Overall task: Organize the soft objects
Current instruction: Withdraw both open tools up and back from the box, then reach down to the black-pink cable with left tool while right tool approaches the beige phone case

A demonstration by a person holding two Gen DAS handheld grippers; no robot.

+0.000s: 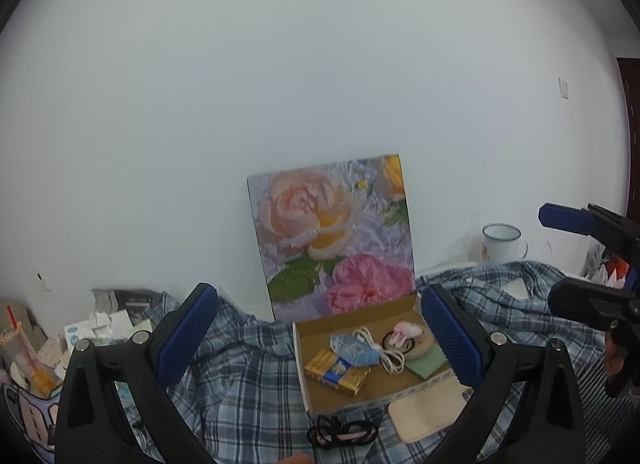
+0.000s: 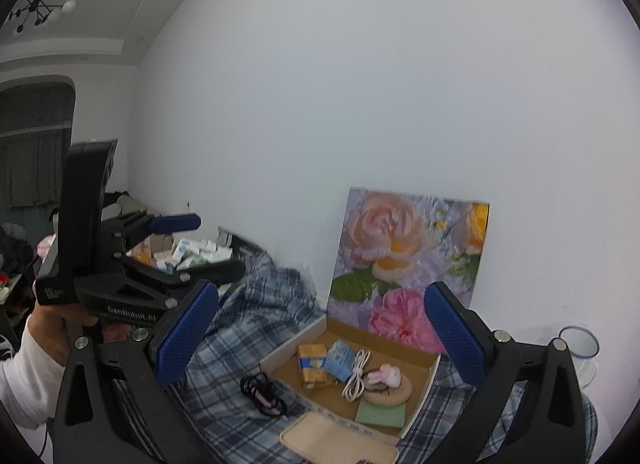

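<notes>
Cardboard box (image 1: 320,400) on plaid cloth (image 1: 240,376), part filled. Left gripper (image 1: 320,340) and right gripper (image 2: 326,338) wide open, empty. Next: beige pad (image 1: 428,412), pinched at edge, lowered flat inside.

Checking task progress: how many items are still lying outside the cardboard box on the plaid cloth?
2: the black and pink hair ties by the box's front left corner, and the beige pad along its front edge. Others may be hidden.

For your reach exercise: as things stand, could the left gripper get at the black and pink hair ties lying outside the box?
Probably yes. The left gripper is open and empty, and the hair ties lie bare on the plaid cloth in front of the box, with nothing over them.
</notes>
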